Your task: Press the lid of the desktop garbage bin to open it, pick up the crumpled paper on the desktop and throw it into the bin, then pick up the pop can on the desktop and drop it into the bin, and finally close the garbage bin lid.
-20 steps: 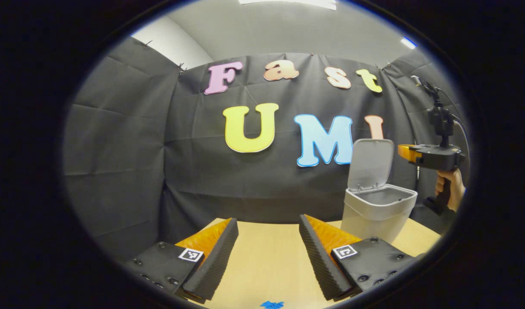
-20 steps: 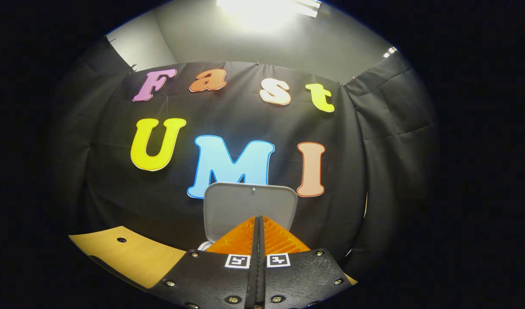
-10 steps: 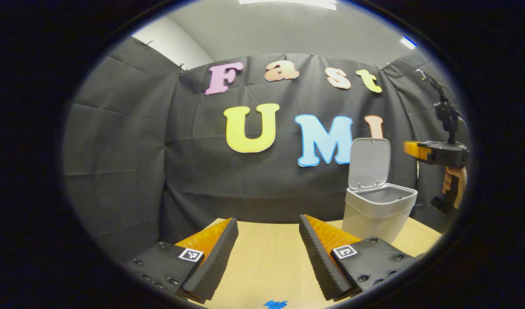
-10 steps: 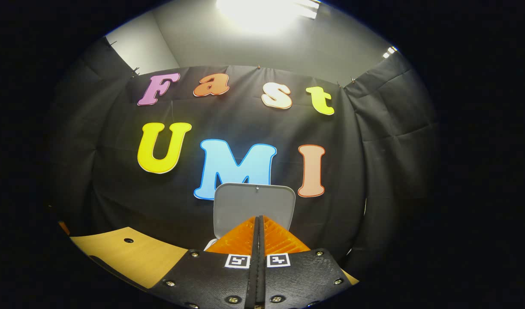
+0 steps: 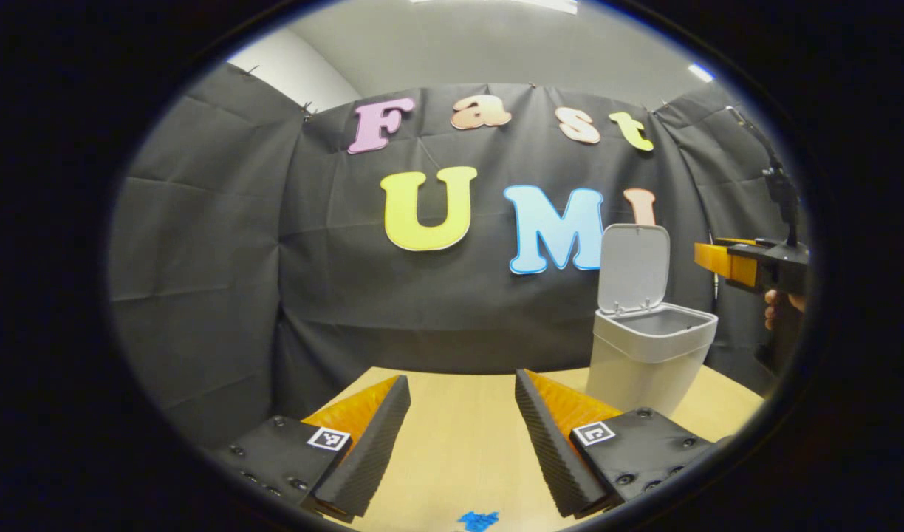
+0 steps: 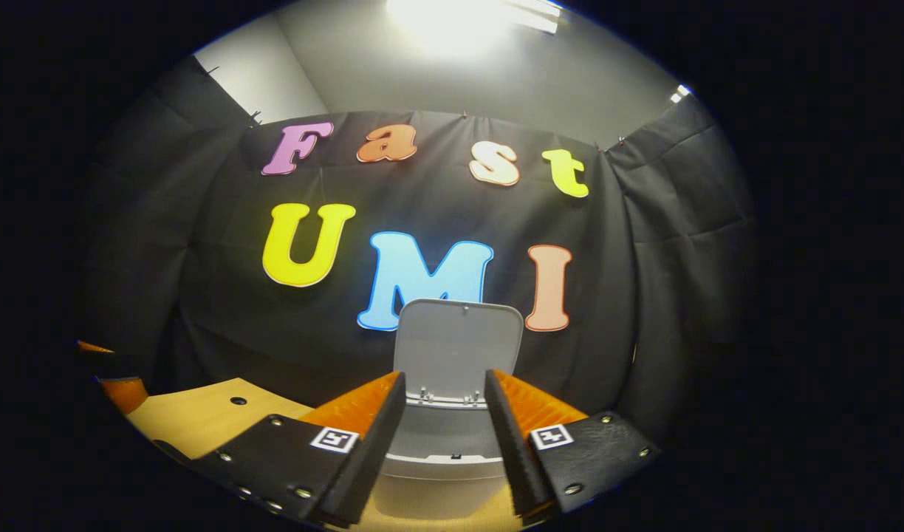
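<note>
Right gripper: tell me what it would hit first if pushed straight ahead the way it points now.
Most likely the raised lid of the bin, which stands open right between the open tongs of the right gripper. The left gripper view puts it near lid height, beside the bin, so depth is uncertain. Behind the lid is the black cloth wall.
</note>
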`<action>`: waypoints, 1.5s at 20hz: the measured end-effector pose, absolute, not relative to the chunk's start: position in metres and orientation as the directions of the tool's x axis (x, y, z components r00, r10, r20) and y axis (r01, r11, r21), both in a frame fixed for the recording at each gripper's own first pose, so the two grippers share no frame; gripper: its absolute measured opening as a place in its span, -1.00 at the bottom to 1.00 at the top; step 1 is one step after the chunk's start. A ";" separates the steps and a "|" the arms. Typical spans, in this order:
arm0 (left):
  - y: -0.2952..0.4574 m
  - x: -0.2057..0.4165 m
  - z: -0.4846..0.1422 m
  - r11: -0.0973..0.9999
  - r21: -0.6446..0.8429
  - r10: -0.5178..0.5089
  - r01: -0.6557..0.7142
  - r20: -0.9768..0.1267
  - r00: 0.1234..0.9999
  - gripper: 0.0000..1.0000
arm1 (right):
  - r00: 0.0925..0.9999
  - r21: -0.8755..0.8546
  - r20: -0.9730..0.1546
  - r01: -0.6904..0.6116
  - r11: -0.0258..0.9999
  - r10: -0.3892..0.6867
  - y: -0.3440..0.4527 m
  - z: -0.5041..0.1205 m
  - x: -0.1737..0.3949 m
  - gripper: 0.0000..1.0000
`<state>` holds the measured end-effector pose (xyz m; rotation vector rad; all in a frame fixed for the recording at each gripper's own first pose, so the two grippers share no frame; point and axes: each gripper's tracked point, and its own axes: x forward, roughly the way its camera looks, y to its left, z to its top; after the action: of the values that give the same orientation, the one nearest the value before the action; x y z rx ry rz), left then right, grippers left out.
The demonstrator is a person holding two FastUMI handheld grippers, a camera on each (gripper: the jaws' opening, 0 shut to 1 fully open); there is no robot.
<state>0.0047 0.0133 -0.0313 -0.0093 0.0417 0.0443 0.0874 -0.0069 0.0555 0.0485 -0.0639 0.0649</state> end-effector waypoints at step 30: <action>0.000 -0.011 -0.282 0.997 -0.024 -0.073 0.071 -0.473 0.878 0.89 | 0.998 0.042 -0.020 -0.062 0.997 0.063 0.026 0.023 0.033 0.93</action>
<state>-0.0108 0.0003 -0.2825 -0.0057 0.4932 -0.0752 0.0326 0.0262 0.0234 0.0409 0.0213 0.0624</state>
